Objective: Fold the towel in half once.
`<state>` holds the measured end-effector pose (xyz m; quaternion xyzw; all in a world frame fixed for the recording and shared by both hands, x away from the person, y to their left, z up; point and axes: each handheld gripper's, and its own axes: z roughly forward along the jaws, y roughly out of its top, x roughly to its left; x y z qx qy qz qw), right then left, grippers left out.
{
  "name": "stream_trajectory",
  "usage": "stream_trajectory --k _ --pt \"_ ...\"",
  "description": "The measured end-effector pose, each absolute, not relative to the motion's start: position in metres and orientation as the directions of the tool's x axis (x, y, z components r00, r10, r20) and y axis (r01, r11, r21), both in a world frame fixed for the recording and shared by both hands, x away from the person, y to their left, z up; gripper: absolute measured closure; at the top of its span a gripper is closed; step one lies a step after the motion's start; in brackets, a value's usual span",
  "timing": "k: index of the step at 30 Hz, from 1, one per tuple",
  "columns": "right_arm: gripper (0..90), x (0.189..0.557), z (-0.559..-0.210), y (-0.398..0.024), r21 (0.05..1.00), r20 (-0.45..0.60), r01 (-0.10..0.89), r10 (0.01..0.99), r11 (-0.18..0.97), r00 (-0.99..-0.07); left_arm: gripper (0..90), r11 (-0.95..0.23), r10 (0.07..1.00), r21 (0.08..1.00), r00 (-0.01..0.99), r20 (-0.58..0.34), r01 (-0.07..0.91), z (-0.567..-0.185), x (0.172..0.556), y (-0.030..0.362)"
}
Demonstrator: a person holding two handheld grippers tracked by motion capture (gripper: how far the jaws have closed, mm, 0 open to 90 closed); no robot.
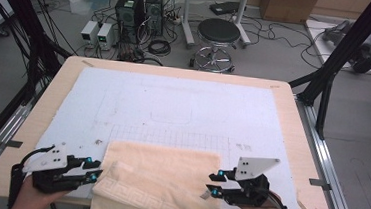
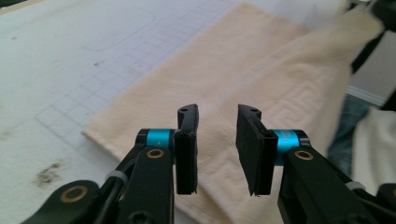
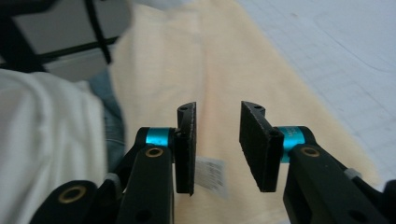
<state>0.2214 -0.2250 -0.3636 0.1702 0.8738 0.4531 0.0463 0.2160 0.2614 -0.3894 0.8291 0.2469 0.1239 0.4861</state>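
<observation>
High view showed the towel [image 1: 160,180] at the table's [image 1: 293,118] near edge, partly folded. The left gripper [image 1: 94,170] and right gripper [image 1: 214,183] flanked it, jaws apart and empty. Soft, light and limp, it probably grips best at the corners.

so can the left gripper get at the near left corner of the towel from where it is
Probably yes. The left gripper sits right beside the towel at its left edge, jaws open with nothing between them, and nothing lies in the way.
</observation>
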Motion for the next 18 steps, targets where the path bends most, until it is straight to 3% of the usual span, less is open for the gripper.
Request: stream_trajectory --k 9,15,18 --pt "54.0 0.29 -0.395 -0.225 0.74 0.027 0.334 0.471 0.584 -0.882 60.4 -0.455 0.632 0.808 0.775 -0.003 0.374 -0.415 0.281 0.251" --pt "46.4 0.316 -0.415 -0.222 0.702 0.025 0.379 0.511 0.603 -0.859 46.0 -0.474 0.638 0.769 0.769 -0.036 0.429 -0.43 0.309 0.243" --pt "44.4 0.322 -0.422 -0.221 0.678 0.027 0.392 0.512 0.622 -0.858 45.0 -0.496 0.633 0.736 0.772 -0.056 0.46 -0.438 0.315 0.241"
